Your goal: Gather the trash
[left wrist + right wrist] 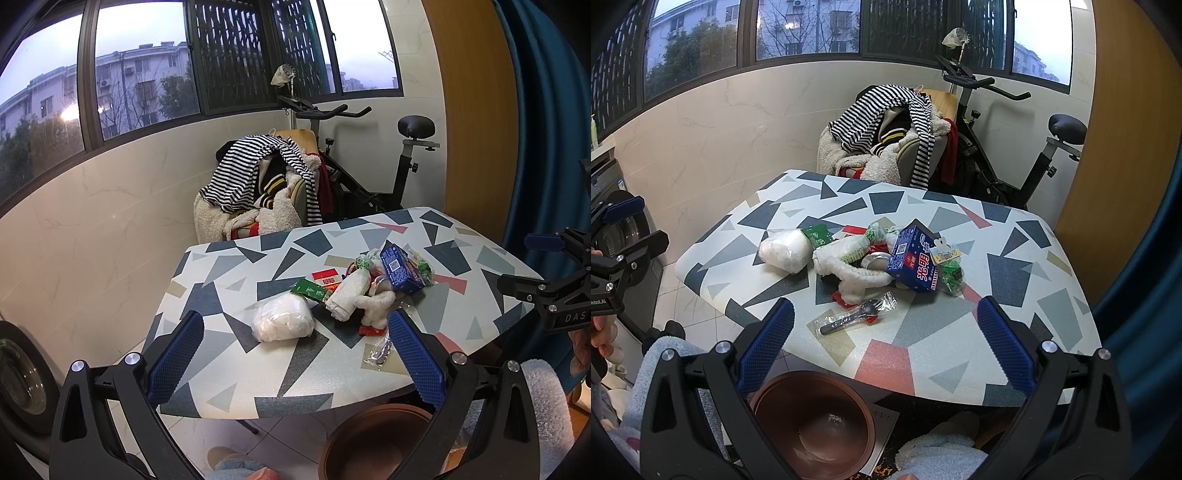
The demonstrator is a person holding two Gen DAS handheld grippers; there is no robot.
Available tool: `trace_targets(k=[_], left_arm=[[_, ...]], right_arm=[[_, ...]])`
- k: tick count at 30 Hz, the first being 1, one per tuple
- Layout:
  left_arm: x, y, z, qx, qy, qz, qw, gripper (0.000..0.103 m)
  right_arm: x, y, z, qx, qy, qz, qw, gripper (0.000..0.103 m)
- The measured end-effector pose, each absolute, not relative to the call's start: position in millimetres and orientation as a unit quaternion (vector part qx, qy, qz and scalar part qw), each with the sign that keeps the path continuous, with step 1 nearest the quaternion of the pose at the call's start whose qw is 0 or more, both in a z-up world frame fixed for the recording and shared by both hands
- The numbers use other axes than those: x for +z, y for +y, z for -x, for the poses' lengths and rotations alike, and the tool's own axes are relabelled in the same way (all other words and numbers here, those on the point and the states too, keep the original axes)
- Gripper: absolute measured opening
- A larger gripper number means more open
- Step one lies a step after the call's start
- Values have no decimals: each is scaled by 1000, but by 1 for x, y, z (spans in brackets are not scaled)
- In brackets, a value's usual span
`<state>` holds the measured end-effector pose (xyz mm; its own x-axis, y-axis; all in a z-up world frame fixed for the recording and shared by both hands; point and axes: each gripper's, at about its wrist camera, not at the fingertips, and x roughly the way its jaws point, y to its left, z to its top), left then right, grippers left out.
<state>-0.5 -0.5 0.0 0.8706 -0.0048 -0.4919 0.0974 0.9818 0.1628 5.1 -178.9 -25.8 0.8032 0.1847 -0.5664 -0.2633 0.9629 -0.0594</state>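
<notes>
A pile of trash lies on the patterned table (221, 280) (1015, 332): a white bagged wad (282, 319) (785, 251), a green packet (310, 290) (817, 235), a blue box (400, 269) (914, 264), a white sock-like cloth (351, 295) (849, 267), a green candy bag (951, 275) and a wrapped plastic spoon (849, 317) (380, 352). A brown bin (812, 424) (373, 443) stands on the floor under the table's near edge. My left gripper (295, 362) is open and empty, short of the pile. My right gripper (886, 350) is open and empty over the near edge.
A chair heaped with striped clothes (258, 177) (886, 125) stands behind the table, with an exercise bike (369, 177) (1015, 147) beside it. A washing machine (18, 376) is at the left. A blue curtain (546, 129) hangs at the right.
</notes>
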Motion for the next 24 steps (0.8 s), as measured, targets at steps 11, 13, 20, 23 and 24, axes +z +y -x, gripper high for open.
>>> trace_targets(k=[11,13,20,23,24], left_arm=[[0,-1,1,-26,253,-91,963,98],[0,-1,1,-27,253,-91,963,98],[3,2,1,-26,253,-91,963,98],[1,2,-1,-21,256,-92,962,98],[0,2,0,-20,257,-92,962,98]], right_arm=[[-27,-179,-5,118,291,68,947,97],[-27,-179,-5,119,291,68,947,97],[-29,-179,-6,118,291,68,947,97],[-31,-180,-7,118,291,68,947,97],[-31,-180,-7,118,291,68,947,97]])
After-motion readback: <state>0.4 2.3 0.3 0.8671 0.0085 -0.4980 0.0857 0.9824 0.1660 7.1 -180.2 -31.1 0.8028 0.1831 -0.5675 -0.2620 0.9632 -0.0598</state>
